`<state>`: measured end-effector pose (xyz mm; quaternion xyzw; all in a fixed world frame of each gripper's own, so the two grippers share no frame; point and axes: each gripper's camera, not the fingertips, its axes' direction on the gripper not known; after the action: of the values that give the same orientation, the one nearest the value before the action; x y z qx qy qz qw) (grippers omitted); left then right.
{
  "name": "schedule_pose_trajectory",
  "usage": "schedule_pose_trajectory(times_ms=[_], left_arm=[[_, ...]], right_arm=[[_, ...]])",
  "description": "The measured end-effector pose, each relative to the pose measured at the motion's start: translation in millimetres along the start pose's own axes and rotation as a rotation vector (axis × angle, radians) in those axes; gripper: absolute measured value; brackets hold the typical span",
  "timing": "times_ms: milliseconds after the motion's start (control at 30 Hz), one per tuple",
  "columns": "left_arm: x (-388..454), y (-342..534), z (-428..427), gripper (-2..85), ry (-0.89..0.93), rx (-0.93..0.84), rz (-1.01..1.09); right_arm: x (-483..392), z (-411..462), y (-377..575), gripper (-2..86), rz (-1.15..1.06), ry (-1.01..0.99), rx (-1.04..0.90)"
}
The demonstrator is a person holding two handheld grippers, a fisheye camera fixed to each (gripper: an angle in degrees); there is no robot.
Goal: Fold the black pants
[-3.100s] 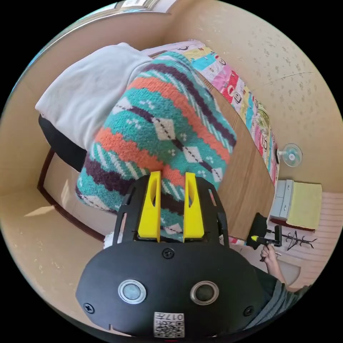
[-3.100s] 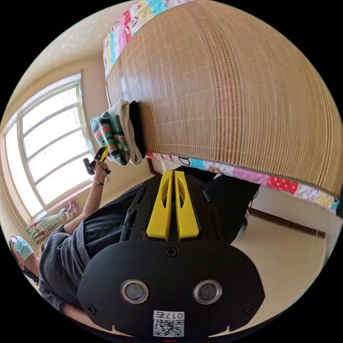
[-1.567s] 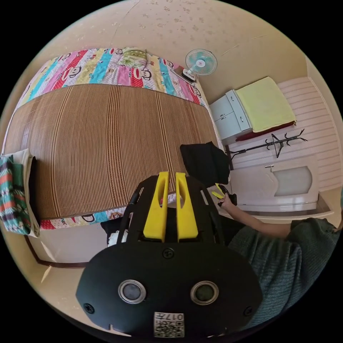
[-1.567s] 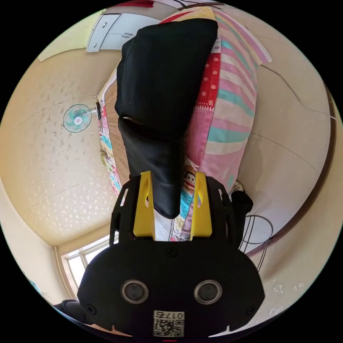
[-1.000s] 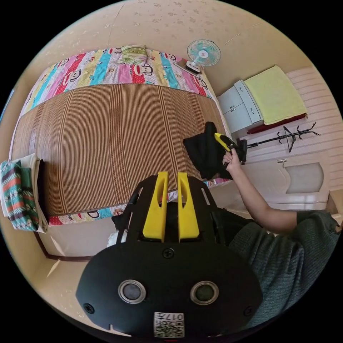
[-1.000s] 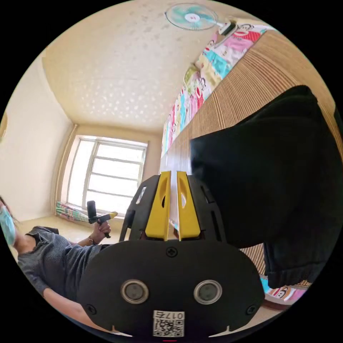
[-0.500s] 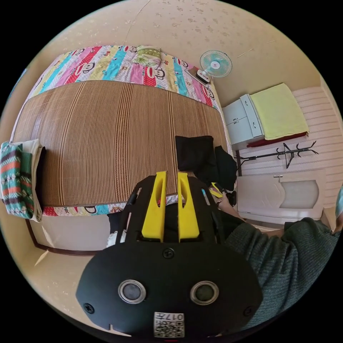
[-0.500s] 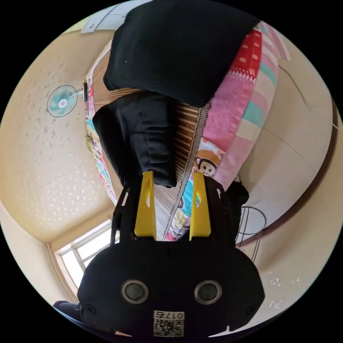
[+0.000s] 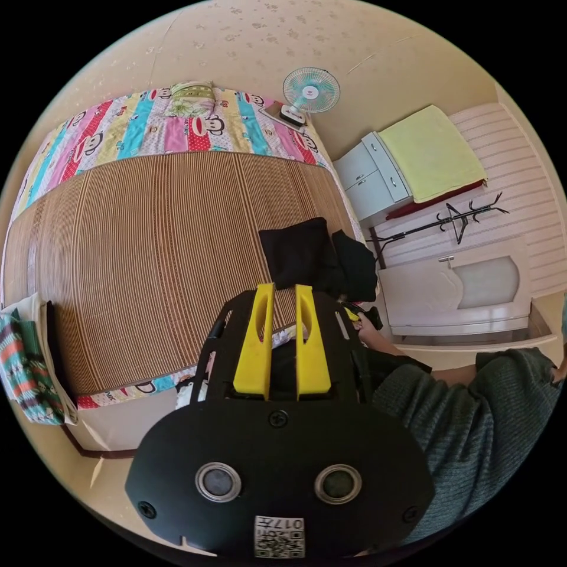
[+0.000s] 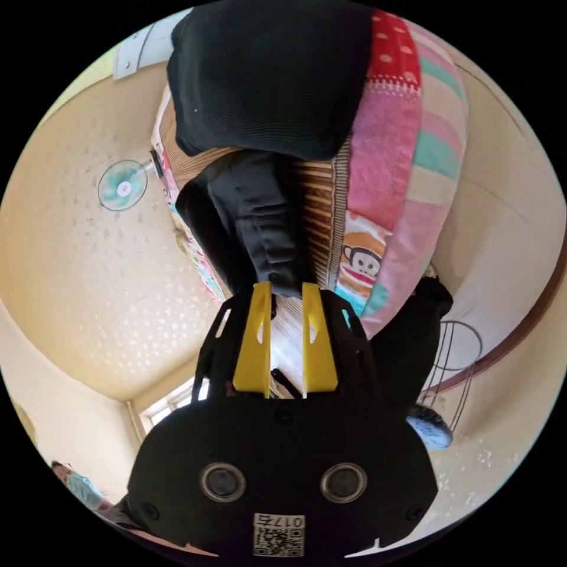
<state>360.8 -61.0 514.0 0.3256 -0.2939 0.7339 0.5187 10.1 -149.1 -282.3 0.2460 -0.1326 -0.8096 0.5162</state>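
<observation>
Crumpled black pants (image 9: 354, 263) (image 10: 254, 224) sit at corner of brown slatted bamboo mat (image 9: 153, 254) on bed, touching folded black ribbed garment (image 9: 295, 251) (image 10: 271, 77) right beside them. Right gripper (image 10: 286, 289) parked at pants' cuff end, yellow jaws a little apart, tips just at fabric, can't tell if actually pinching. Left gripper (image 9: 282, 289) hangs off bed edge, jaws slightly parted, holding nothing. Stack of folded clothes with striped knit sweater (image 9: 23, 366) at far mat corner. Teal fan (image 9: 311, 90) by wall.
</observation>
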Motion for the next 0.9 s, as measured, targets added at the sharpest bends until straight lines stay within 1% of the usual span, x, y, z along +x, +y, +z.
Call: schedule_pose_trajectory(times_ms=[100,133,200,267,333,367,400,433,467,500,533,600,633,667,700,733,800,833,900], left_arm=[[-16,8,11,6.5,0.033,0.018,-0.043],[-22,13,13,6.5,0.040,0.031,-0.062],[-32,21,13,6.6,0.040,0.051,-0.090],[-43,30,12,6.6,0.036,0.072,-0.117],[-60,44,8,6.7,0.032,0.105,-0.160],[-64,48,8,6.6,0.034,0.113,-0.172],[-71,55,6,6.6,0.040,0.129,-0.191],[-76,61,6,6.6,0.048,0.147,-0.206],[-78,64,5,6.6,0.052,0.156,-0.210],[-81,70,5,6.5,0.055,0.174,-0.213],[-82,74,6,6.5,0.052,0.187,-0.209],[-79,76,9,6.5,0.055,0.194,-0.188],[-75,75,13,6.5,0.064,0.194,-0.165],[-72,74,16,6.6,0.072,0.194,-0.149],[-64,70,21,6.6,0.087,0.195,-0.109],[-53,63,28,6.7,0.097,0.191,-0.059],[-32,50,42,7.2,0.105,0.172,0.025],[-15,40,51,7.7,0.120,0.157,0.085],[17,24,65,9.0,0.144,0.141,0.191]], right_arm=[[12,20,-8,12.0,0.071,0.040,0.008],[15,25,-11,12.5,0.067,0.014,0.013],[25,43,-20,12.9,0.061,-0.214,0.039],[34,51,-27,11.5,0.106,-0.310,0.084],[41,57,-35,8.4,0.120,-0.429,0.132],[41,65,-41,7.3,0.113,-0.541,0.138],[32,72,-47,6.4,0.062,-0.650,0.135],[23,76,-50,6.1,0.019,-0.683,0.125],[-1,81,-55,5.5,-0.083,-0.692,0.098],[-32,83,-59,5.0,-0.203,-0.671,0.073],[-48,84,-61,4.8,-0.259,-0.663,0.058],[-113,90,-65,4.1,-0.464,-0.653,-0.004],[-131,91,-64,3.9,-0.523,-0.645,-0.024],[-172,95,-58,3.6,-0.663,-0.613,-0.075],[-214,100,-48,3.3,-0.794,-0.579,-0.134],[-234,103,-41,3.1,-0.852,-0.561,-0.164],[-306,117,-6,2.4,-1.053,-0.522,-0.261],[-321,120,4,2.2,-1.095,-0.538,-0.281],[-374,133,37,1.8,-1.185,-0.653,-0.401]])
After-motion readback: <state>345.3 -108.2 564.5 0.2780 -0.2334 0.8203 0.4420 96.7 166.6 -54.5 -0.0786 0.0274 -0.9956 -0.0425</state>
